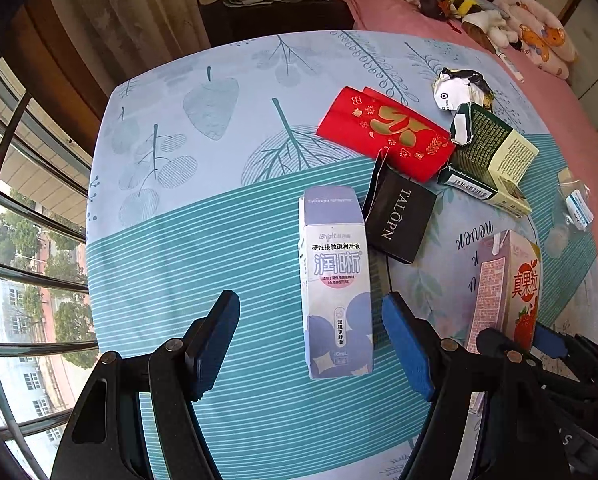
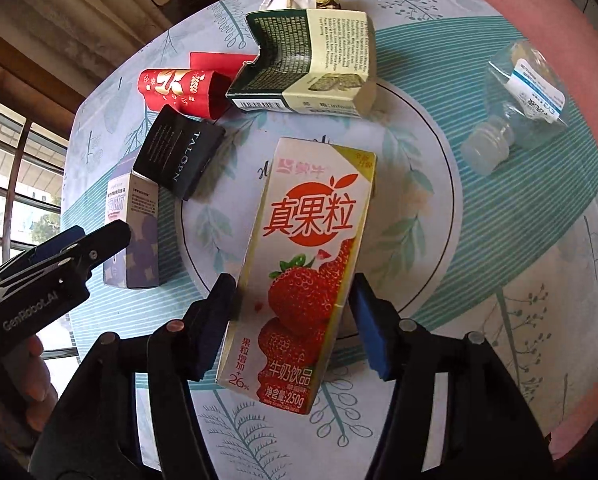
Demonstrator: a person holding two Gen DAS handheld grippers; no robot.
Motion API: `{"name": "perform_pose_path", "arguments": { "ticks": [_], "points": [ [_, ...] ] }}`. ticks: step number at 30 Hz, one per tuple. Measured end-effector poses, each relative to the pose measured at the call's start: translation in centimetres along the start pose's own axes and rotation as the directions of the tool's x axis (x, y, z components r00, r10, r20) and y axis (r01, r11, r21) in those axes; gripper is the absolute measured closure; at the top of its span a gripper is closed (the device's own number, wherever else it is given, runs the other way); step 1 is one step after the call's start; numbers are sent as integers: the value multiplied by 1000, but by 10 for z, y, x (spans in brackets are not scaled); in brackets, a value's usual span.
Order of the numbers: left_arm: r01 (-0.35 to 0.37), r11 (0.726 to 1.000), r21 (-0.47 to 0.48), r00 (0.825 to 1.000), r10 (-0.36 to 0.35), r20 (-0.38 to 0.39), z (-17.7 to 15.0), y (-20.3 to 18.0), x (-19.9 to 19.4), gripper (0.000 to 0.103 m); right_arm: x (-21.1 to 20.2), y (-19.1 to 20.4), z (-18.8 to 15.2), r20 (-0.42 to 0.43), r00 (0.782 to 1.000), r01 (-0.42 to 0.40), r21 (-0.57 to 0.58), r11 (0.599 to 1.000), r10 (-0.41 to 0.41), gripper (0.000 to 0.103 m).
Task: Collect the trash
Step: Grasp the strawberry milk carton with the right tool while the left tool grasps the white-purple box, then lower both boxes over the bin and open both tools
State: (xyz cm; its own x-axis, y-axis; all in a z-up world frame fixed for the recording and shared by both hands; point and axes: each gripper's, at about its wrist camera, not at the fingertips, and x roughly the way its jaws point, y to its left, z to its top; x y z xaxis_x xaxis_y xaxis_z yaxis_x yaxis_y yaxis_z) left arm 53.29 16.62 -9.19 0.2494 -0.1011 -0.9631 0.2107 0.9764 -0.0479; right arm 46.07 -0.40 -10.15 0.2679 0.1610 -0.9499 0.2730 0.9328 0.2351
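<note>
A strawberry milk carton (image 2: 299,272) lies on the patterned tablecloth (image 2: 479,240). My right gripper (image 2: 293,292) straddles it, open, with both pads close to its sides and a thin gap on each. A white and purple eye-solution box (image 1: 335,280) lies lengthwise between the fingers of my left gripper (image 1: 310,300), which is open. The box sits nearer the right finger (image 1: 407,344) and touches neither. The carton (image 1: 507,288) and the right gripper (image 1: 519,344) also show at the right of the left wrist view.
Beyond the box lie a black TALOPN box (image 1: 399,220), a red envelope (image 1: 383,136), a torn green carton (image 1: 487,160), a crumpled wrapper (image 1: 459,88) and a clear plastic bottle (image 2: 515,108). A pink bed (image 1: 419,16) lies behind the table. Window bars (image 1: 27,240) are at left.
</note>
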Motion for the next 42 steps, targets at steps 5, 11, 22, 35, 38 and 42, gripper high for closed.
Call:
{"name": "perform_pose_path", "arguments": {
  "ticks": [5, 11, 22, 35, 38, 42],
  "points": [
    [-11, 1000, 4, 1000, 11, -29, 4, -5, 20, 28, -4, -10, -10, 9, 1000, -3, 16, 1000, 3, 48],
    [-8, 1000, -23, 999, 8, -40, 4, -4, 31, 68, -9, -21, -19, 15, 1000, -19, 37, 999, 19, 48],
    [-45, 999, -8, 999, 45, 21, -32, -11, -9, 69, -28, -31, -35, 35, 996, -87, 11, 996, 87, 50],
    [-51, 989, -140, 993, 65, 102, -144, -49, -117, 69, -104, -62, -84, 56, 971, -217, -187, 958, 231, 50],
    [-62, 983, -175, 989, 83, 119, -180, -74, -138, 69, -123, -83, -104, 54, 962, -249, -235, 939, 269, 50],
    [-88, 975, -205, 984, 118, 137, -228, -115, -157, 69, -145, -115, -134, 41, 950, -285, -285, 915, 308, 50]
  ]
}}
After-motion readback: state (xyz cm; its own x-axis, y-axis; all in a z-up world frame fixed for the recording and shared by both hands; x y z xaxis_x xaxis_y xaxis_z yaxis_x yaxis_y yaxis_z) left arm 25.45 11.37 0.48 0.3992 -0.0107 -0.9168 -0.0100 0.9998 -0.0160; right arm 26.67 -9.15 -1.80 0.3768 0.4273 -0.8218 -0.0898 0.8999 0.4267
